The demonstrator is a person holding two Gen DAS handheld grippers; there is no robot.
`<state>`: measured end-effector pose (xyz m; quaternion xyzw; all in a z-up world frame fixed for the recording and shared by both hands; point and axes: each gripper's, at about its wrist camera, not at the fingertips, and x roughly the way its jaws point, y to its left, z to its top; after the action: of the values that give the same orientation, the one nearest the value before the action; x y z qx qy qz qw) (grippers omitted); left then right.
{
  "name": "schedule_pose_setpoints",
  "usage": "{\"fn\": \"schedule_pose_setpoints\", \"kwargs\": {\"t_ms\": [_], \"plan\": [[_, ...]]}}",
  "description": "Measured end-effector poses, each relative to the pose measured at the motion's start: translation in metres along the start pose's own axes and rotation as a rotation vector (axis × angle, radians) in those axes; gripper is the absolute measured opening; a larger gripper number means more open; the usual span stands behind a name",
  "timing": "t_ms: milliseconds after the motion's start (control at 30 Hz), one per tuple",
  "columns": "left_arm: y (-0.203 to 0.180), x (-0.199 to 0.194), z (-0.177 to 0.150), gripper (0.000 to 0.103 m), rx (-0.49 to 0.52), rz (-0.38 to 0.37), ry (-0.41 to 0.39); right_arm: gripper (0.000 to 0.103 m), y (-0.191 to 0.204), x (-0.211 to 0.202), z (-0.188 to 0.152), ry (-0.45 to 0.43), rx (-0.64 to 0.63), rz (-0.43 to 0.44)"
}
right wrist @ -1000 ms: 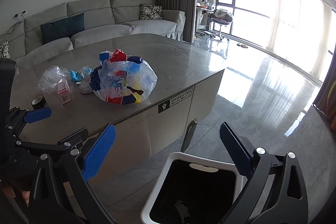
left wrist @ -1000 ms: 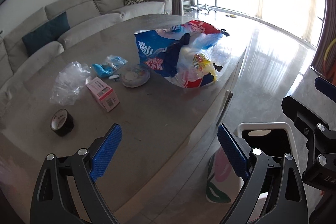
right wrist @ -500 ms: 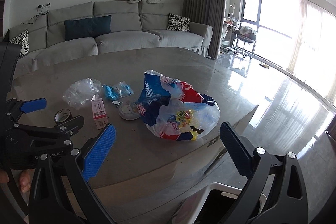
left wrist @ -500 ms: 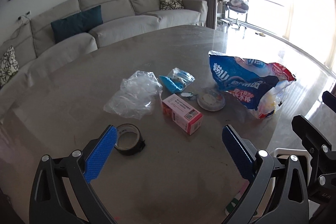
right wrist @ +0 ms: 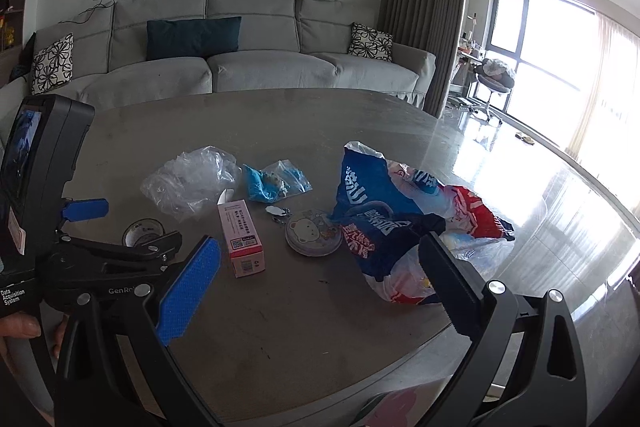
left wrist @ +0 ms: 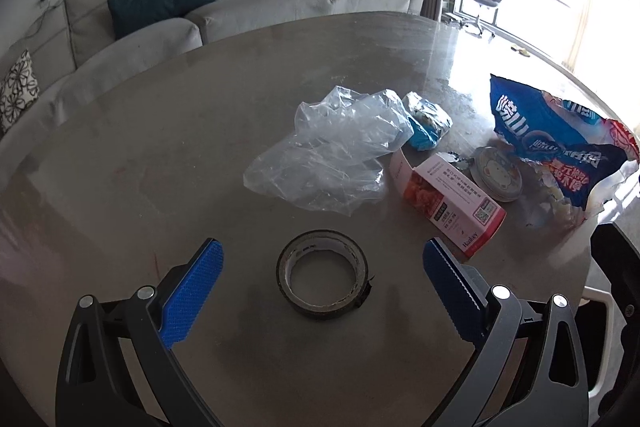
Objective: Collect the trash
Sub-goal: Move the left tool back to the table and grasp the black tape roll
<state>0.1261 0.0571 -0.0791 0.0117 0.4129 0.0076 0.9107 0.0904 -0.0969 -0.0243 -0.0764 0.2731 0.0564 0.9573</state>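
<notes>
Tape roll (left wrist: 322, 274) sits flat on the grey tabletop (left wrist: 160, 155), right between the blue pads of my left hand-held gripper (left wrist: 322, 281), which is spread wide w/ nothing in it; pads aren't touching the roll. Just beyond it, a crumpled clear plastic bag (left wrist: 332, 155) lies in a heap. To its right, a small blue wrapper (left wrist: 426, 125) touches the bag's edge. Nearer me, a pink & white carton (left wrist: 448, 201) lies on its side w/ one end flap open, just beside the clear bag. Right of the carton, a round lid w/ a bear print (left wrist: 498, 179) lies flat, partly tucked under a big blue/red snack bag (left wrist: 560, 151) near the tabletop's right edge.

My right hand-held gripper (right wrist: 320, 279) hangs above the near edge of the tabletop, also wide open & holding nothing. From that view its right finger overlaps the snack bag (right wrist: 400, 223); carton (right wrist: 242, 237) sits ahead, just inside its left pad. Grey sofa (right wrist: 248, 63) behind the tabletop.
</notes>
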Motion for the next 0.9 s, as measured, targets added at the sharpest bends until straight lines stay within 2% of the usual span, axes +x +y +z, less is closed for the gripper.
{"fn": "schedule_pose_setpoints", "kwargs": {"t_ms": [433, 700, 767, 900], "plan": [[0.023, 0.028, -0.003, 0.1, 0.005, -0.025, 0.086, 0.099, 0.019, 0.024, 0.003, 0.023, -0.012, 0.026], [0.028, 0.034, -0.007, 0.098, 0.005, -0.024, 0.098, 0.099, 0.026, 0.028, 0.002, 0.028, -0.017, 0.035], [0.027, 0.035, -0.006, 0.096, 0.011, -0.021, 0.095, 0.099, 0.026, 0.029, 0.002, 0.03, -0.016, 0.035], [0.02, 0.031, -0.004, 0.079, 0.026, -0.029, 0.078, 0.099, 0.026, 0.028, 0.002, 0.029, -0.012, 0.032]]}}
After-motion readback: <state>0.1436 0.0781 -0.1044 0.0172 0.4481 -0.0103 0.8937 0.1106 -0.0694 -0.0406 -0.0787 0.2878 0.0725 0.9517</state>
